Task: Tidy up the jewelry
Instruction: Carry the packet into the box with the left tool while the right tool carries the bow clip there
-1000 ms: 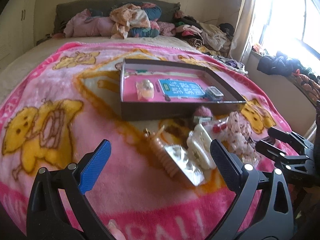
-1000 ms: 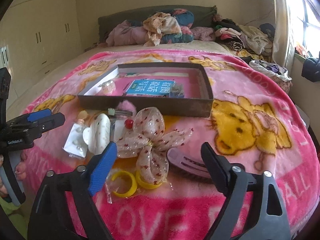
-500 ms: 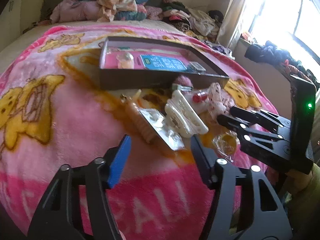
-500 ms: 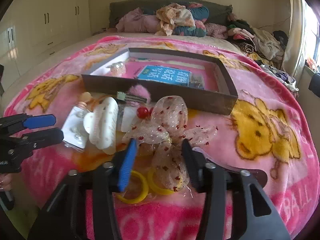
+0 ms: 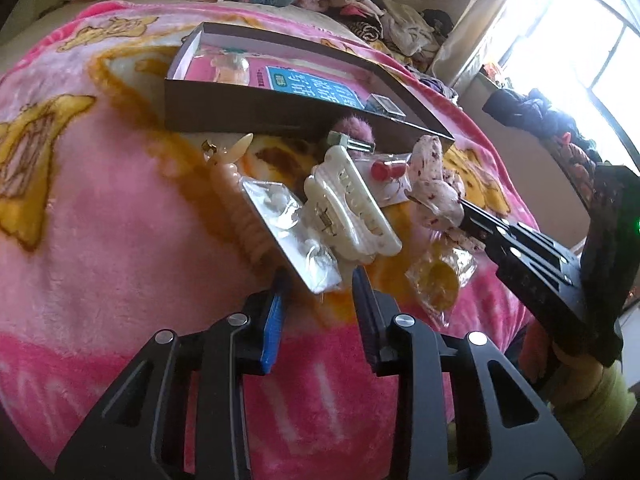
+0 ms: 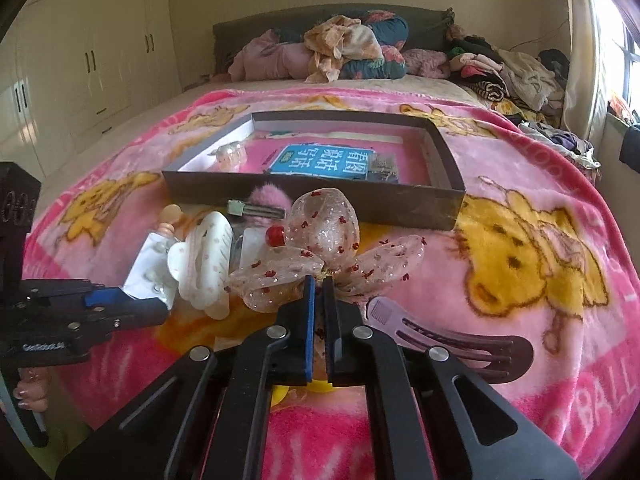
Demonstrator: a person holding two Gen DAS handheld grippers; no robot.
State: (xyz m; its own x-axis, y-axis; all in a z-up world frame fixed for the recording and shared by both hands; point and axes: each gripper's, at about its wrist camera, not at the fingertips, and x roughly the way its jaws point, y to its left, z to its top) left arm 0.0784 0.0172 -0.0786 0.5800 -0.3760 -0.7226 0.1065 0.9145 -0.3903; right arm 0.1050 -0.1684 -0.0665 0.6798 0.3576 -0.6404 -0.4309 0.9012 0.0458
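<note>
The right gripper (image 6: 318,280) sits at lower centre of the right wrist view. Its jaws are pressed nearly together on the sheer spotted bow (image 6: 320,240), gripping the fabric at the bow's knot. The bow's loops spread up and to both sides of the fingertips, and the bow lies at mid-frame on the pink blanket (image 6: 520,184).

The left gripper (image 5: 318,276) occupies the lower centre of the left wrist view. Its jaws are narrow and closing. The near corner of the clear earring packet (image 5: 288,224) lies between the fingertips; whether the pads press on it cannot be told.

Item positions in the left wrist view:
- The white claw clip (image 5: 348,208) lies just right of the packet, touching it.
- A peach ribbed clip (image 5: 240,196) lies along the packet's left edge.
- A small bag with a red bead (image 5: 386,172) lies above the claw clip.
- A wrapped yellow bangle (image 5: 438,280) lies at lower right of the pile.

The open dark tray (image 6: 448,160) stands beyond the pile, at upper centre of the right wrist view. It contains a blue card (image 6: 324,160) and a small pale item (image 6: 230,154) at its left end. A purple hair comb (image 6: 448,340) lies on the blanket to the right of the right gripper.
</note>
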